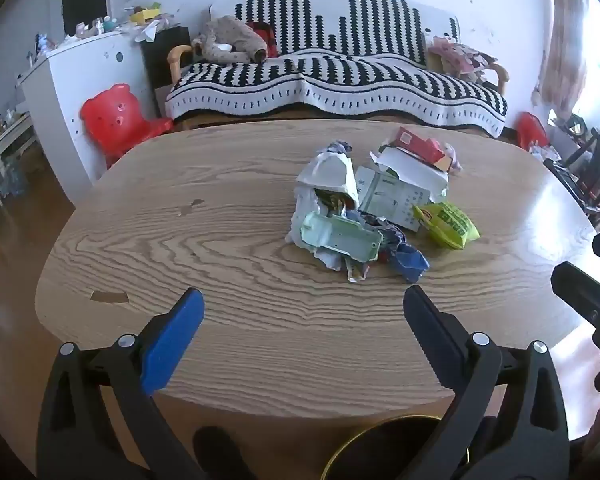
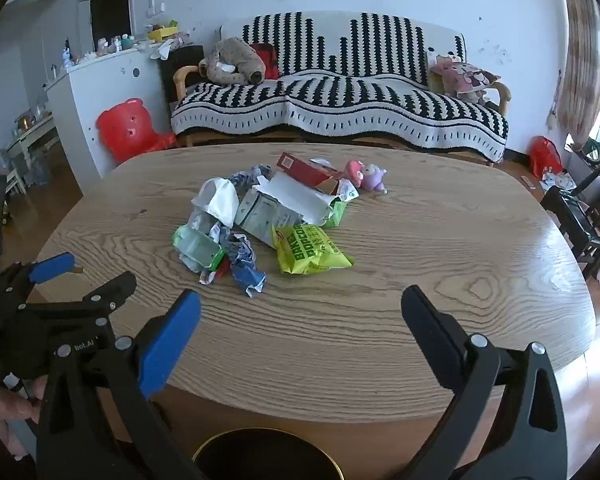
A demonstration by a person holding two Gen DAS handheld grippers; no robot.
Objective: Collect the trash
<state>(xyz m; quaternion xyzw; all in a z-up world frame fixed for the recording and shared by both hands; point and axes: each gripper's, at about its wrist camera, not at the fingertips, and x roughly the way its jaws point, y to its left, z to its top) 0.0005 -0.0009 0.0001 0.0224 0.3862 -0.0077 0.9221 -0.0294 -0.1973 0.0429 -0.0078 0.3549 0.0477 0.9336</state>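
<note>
- Above the near edge of the wooden table [image 1: 228, 248], the left claw [image 1: 302, 304] hovers level, its fingers spread wide and holding nothing.
- The right claw [image 2: 300, 306] hovers beside it, equally released and empty, aimed toward the far side of the table; in its view the left claw shows at the left, held in a hand [image 2: 8, 412].
- Below the table's near edge sits a dark round bin [image 2: 268, 456] with a gold rim.
- Near the table's middle lies the trash pile [image 1: 364, 204], well apart from both claws.
- In the pile: a yellow-green popcorn bag [image 2: 308, 250] on the near right, long axis running left to right; a crumpled blue wrapper [image 2: 246, 266] nearest; a torn white carton [image 2: 288, 204] behind; a red box [image 2: 306, 172] at the far side.
- A small pink-and-purple toy [image 2: 366, 176] sits just right of the red box.
- Beyond the table stand a sofa [image 1: 340, 76] under a black-and-white throw and a red bear-shaped chair [image 1: 116, 120].
</note>
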